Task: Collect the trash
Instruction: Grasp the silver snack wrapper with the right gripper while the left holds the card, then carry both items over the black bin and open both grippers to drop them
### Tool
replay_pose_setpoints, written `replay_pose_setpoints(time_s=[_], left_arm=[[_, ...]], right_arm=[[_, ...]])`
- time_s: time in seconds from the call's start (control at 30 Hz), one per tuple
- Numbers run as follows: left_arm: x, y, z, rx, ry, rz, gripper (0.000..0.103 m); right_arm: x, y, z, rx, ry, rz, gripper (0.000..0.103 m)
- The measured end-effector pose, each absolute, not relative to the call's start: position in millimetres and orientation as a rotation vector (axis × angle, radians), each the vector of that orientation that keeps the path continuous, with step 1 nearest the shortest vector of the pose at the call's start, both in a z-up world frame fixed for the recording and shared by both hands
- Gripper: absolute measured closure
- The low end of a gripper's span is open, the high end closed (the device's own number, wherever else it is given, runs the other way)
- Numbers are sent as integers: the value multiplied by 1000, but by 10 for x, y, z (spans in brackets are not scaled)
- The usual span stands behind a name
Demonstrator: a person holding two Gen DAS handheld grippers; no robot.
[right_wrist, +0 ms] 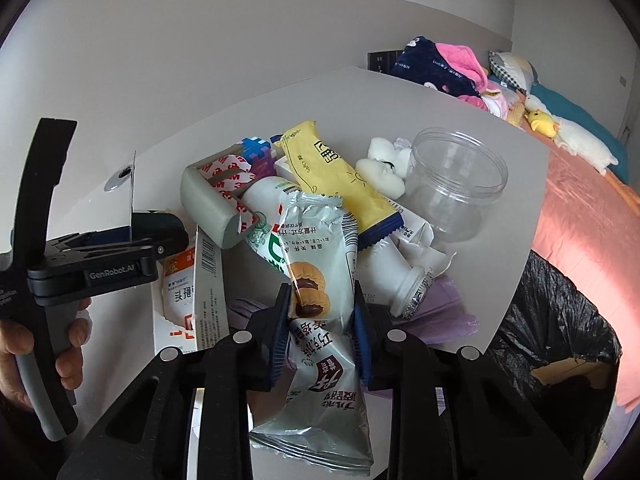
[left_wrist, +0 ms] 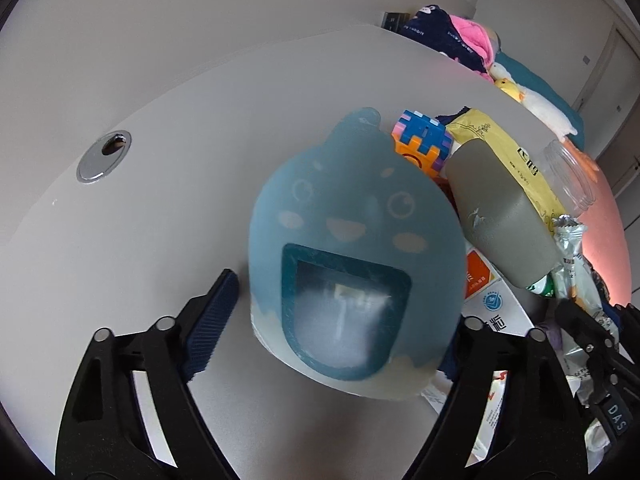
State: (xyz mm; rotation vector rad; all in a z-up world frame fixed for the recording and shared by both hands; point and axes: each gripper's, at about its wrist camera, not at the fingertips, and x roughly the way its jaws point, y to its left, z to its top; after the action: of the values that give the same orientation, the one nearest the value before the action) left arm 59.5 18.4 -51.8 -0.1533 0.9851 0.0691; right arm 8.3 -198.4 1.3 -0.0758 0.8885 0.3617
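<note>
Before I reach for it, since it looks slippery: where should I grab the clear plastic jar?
Grip the clear plastic jar by its open threaded rim, one finger inside and one outside, coming from above. It stands upright and lidless near the table edge, and its body looks too wide for the fingers to span.

Bedroom, pink bed (right_wrist: 580, 216), plush toys (right_wrist: 576, 140)

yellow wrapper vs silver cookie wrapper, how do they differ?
The yellow wrapper lies free on top of the pile; the silver cookie wrapper sits between the right tongs. The yellow one is plain with a dark blue end; the silver one shows cookies and is crumpled at its top. Both are snack packets.
</note>
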Motion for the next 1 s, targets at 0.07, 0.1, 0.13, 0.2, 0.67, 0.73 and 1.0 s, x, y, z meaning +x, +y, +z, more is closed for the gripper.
replay_pose_setpoints(time_s=[0.07,0.1,0.13,0.2,0.67,0.73,1.0], left_arm=[[587,199,-519,-149,978,74,32],[584,209,-518,-151,975,74,32],[582,218,-514,-154,974,74,32],[569,234,-494,-157,962,78,32],[275,237,-71,-147,865,110,33],[233,190,-19,-148,859,97,33],[176,-206,158,-114,833,34,33]], right_arm=[[71,-2019,56,-60,877,362,74],[62,-2037,81,-51,872,364,74],[56,-2054,105,-42,865,368,74],[39,-2094,146,-23,857,376,74],[-97,-2394,389,51,804,383,74],[-136,-2463,410,62,795,382,74],[-271,-2772,506,95,762,356,74]])
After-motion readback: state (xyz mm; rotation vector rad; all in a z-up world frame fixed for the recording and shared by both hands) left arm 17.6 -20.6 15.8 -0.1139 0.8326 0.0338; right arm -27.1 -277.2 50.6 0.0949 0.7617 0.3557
